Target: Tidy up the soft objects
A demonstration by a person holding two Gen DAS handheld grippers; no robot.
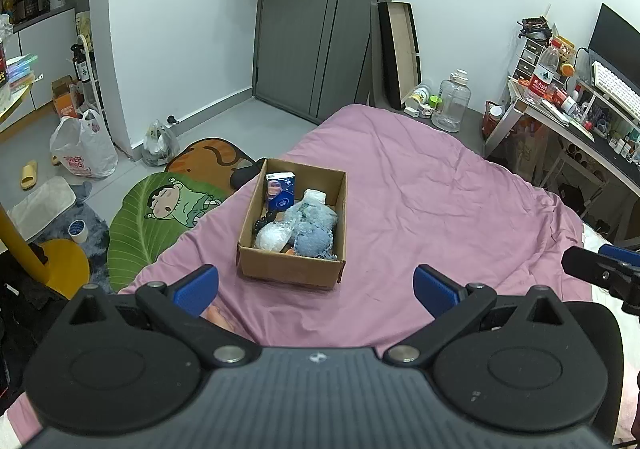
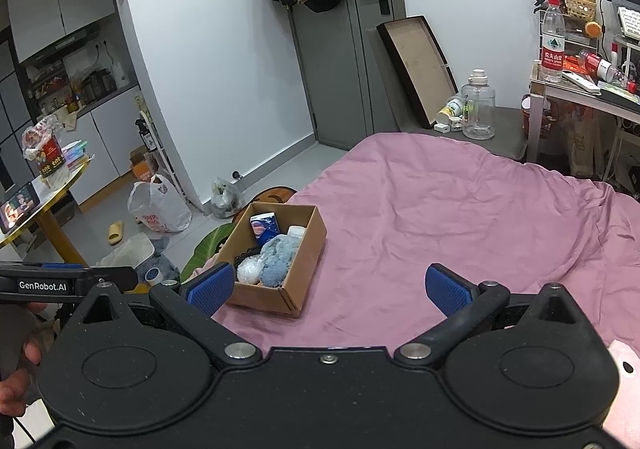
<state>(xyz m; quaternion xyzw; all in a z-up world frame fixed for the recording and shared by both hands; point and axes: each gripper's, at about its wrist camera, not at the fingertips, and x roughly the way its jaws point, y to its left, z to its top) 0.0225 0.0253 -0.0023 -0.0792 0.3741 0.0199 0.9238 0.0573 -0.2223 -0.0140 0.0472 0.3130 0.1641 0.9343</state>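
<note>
A brown cardboard box point(image 1: 280, 269) point(image 2: 306, 245) rests on the pink bed cover point(image 1: 440, 209) point(image 2: 460, 217). Inside it lie blue fluffy soft items point(image 1: 314, 227) point(image 2: 278, 259), a white wrapped bundle point(image 1: 272, 237) point(image 2: 248, 271), a blue tissue pack point(image 1: 279, 191) point(image 2: 264, 228) and a white piece at the back. My left gripper point(image 1: 316, 289) hovers open just short of the box with nothing between its fingers. My right gripper point(image 2: 328, 287) is also open and holds nothing, to the right of the box. The right gripper's body point(image 1: 600, 273) shows at the left view's right edge.
A leaf-shaped cartoon rug point(image 1: 160, 217), plastic bags point(image 1: 82, 151) and a slipper lie on the floor to the left. A desk point(image 1: 560, 117) crowded with bottles stands at right. A clear jug point(image 2: 478, 109) and a leaning frame stand by the grey door. Something pink and soft point(image 2: 624, 401) is at lower right.
</note>
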